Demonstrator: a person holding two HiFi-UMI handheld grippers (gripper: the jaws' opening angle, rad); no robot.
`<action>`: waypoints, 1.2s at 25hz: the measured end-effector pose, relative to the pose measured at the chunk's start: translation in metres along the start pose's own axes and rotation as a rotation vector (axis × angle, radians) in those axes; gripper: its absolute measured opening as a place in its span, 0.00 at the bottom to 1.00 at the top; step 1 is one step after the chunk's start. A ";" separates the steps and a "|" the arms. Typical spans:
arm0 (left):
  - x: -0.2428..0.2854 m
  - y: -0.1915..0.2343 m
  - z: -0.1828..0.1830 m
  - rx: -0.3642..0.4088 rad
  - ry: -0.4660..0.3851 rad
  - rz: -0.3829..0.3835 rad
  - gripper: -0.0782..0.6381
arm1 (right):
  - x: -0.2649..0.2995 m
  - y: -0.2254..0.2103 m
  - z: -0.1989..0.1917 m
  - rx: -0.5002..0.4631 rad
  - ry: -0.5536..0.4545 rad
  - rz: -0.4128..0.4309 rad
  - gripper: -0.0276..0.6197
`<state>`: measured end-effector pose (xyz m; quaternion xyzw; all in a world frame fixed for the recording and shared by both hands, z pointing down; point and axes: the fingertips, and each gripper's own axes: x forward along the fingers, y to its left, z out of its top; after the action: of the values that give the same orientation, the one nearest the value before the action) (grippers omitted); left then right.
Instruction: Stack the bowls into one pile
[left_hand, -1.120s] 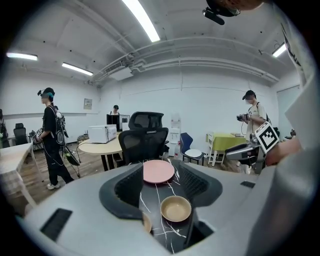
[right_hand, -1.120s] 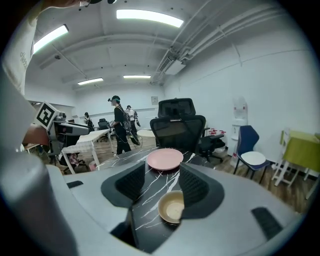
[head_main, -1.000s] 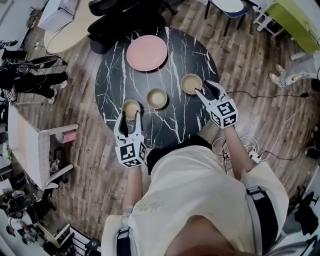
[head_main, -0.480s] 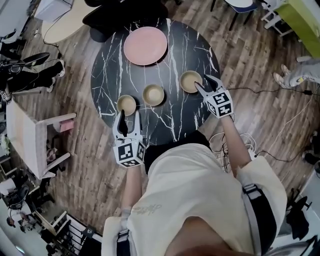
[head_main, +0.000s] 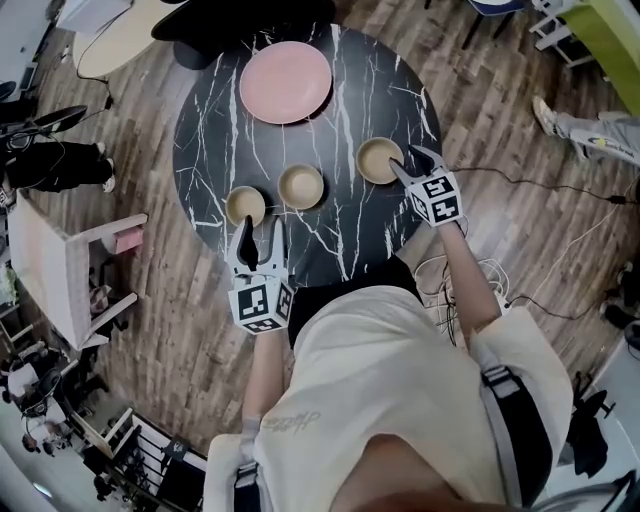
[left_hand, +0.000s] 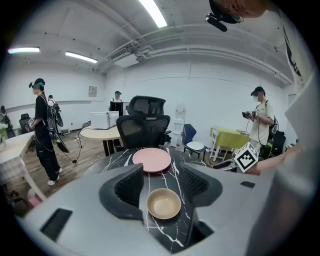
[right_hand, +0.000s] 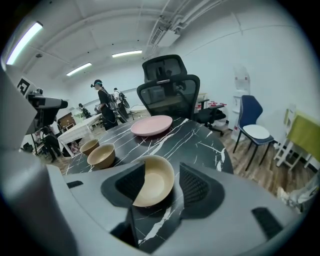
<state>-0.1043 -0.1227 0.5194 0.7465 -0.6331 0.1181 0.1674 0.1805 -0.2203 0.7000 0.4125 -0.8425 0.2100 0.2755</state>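
Note:
Three tan bowls stand apart on the round black marble table (head_main: 210, 130): a left bowl (head_main: 245, 205), a middle bowl (head_main: 301, 186) and a right bowl (head_main: 380, 160). My left gripper (head_main: 258, 238) is open just short of the left bowl (left_hand: 163, 203), which lies between its jaws in the left gripper view. My right gripper (head_main: 411, 164) is open at the right bowl's near rim. In the right gripper view that bowl (right_hand: 155, 181) sits between the wide jaws, its left side hidden by one finger. The other two bowls (right_hand: 101, 155) (right_hand: 89, 146) show further left.
A pink plate (head_main: 285, 82) lies at the table's far side, with a black office chair (left_hand: 143, 127) behind it. Cables (head_main: 520, 300) trail on the wooden floor at right. A white table (head_main: 55, 270) stands at left. People stand around the room (left_hand: 44, 130).
My right gripper has moved in toward the right bowl until its jaws straddle the rim. The left gripper stays near the left bowl. The head view has shifted slightly.

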 end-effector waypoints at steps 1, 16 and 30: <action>0.002 -0.002 -0.001 -0.002 0.005 -0.001 0.44 | 0.003 -0.002 -0.002 0.006 0.008 0.001 0.37; 0.023 -0.013 -0.001 -0.013 0.038 -0.017 0.44 | 0.029 -0.019 -0.033 0.085 0.086 -0.003 0.36; 0.024 -0.010 -0.010 -0.027 0.061 -0.003 0.44 | 0.038 -0.018 -0.039 0.111 0.097 0.002 0.21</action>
<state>-0.0898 -0.1393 0.5372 0.7413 -0.6280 0.1320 0.1967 0.1876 -0.2298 0.7560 0.4156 -0.8156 0.2766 0.2926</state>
